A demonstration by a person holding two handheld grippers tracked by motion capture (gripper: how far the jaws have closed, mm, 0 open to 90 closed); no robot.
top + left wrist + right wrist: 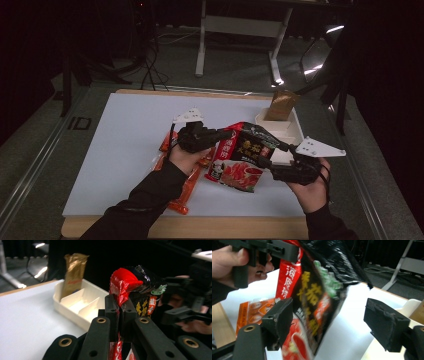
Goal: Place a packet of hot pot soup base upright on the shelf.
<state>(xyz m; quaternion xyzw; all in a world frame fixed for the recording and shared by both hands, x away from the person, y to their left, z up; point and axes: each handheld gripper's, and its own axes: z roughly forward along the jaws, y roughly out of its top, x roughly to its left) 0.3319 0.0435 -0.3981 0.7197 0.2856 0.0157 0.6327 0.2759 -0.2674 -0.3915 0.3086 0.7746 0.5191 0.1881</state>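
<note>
- Left gripper [231,134]: forearm reaches in from near left, jaws pointing right, clamped tight on the red-and-black snack bag's [240,156] top edge; the bag hangs mid-table over the white mat [125,135].
- Right gripper [265,161]: hand at near right, jaws wide, straddling the bag without pressing it.
- White divided tray [295,131] far right.

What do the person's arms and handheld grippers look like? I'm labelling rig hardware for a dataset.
Both forearms wear black long sleeves. The left gripper and right gripper are black, each topped by a grey three-cornered plate. Their jaws are blocky black pads on black arms with brass-ringed holes. A black cable trails along the left wrist.
</note>
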